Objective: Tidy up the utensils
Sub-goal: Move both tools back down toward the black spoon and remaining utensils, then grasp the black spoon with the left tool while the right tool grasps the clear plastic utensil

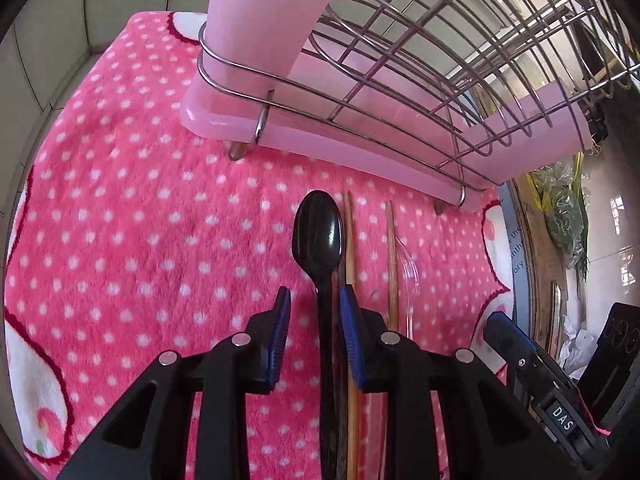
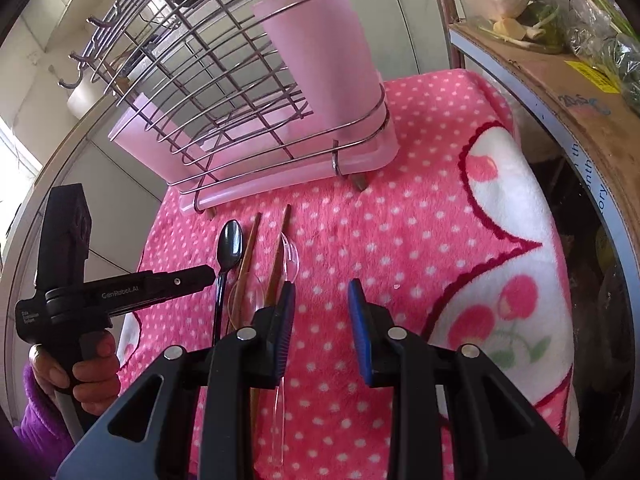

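Note:
A black plastic spoon [image 1: 318,236] lies on the pink dotted blanket [image 1: 140,240], bowl toward the wire utensil rack [image 1: 360,80]. My left gripper [image 1: 314,300] is open, its blue pads on either side of the spoon's handle, not closed on it. Two brown chopsticks [image 1: 350,248] and a clear plastic spoon [image 1: 410,276] lie just right of the black spoon. In the right wrist view the black spoon [image 2: 230,248], chopsticks [image 2: 250,252] and clear spoon [image 2: 290,260] lie left of my open, empty right gripper [image 2: 322,296]. The left gripper [image 2: 192,278] reaches the spoon handle from the left.
The rack [image 2: 240,80] holds pink plastic cups [image 2: 324,48] and a pink drip tray [image 2: 288,176] at the back of the blanket [image 2: 400,240]. A cardboard box [image 2: 560,80] with bagged vegetables stands to the right. A tiled wall is behind.

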`<state>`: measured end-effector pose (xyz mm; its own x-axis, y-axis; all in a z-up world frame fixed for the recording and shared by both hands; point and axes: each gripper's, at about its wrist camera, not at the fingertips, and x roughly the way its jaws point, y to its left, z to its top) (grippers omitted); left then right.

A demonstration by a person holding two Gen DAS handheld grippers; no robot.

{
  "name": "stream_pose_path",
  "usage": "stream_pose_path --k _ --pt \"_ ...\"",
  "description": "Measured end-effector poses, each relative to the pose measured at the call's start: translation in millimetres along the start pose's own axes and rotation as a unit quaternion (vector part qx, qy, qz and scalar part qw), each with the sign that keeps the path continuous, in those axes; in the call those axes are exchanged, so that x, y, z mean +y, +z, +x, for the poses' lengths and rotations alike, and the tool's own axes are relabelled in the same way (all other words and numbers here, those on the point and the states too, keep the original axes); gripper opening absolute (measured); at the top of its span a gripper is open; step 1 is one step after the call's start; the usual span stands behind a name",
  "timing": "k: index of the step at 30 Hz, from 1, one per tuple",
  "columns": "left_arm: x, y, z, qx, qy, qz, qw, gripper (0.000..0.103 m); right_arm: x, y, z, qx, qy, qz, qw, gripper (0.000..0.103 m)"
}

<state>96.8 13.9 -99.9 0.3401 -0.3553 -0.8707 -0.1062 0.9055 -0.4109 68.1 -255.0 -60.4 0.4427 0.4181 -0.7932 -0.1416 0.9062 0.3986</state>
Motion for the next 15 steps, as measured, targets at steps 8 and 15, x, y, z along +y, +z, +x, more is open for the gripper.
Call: stream_pose_path --k 8,15 --pt "-9.8 10.4 22.7 0.020 0.015 0.007 0.9997 0.023 -4.5 0.9 5.2 0.010 0.004 0.012 1.000 0.028" --pt "-16.1 13.0 28.4 0.021 0.027 0.020 0.9992 0.013 -1.6 1.7 13.7 0.024 0.005 0.010 1.000 0.028"
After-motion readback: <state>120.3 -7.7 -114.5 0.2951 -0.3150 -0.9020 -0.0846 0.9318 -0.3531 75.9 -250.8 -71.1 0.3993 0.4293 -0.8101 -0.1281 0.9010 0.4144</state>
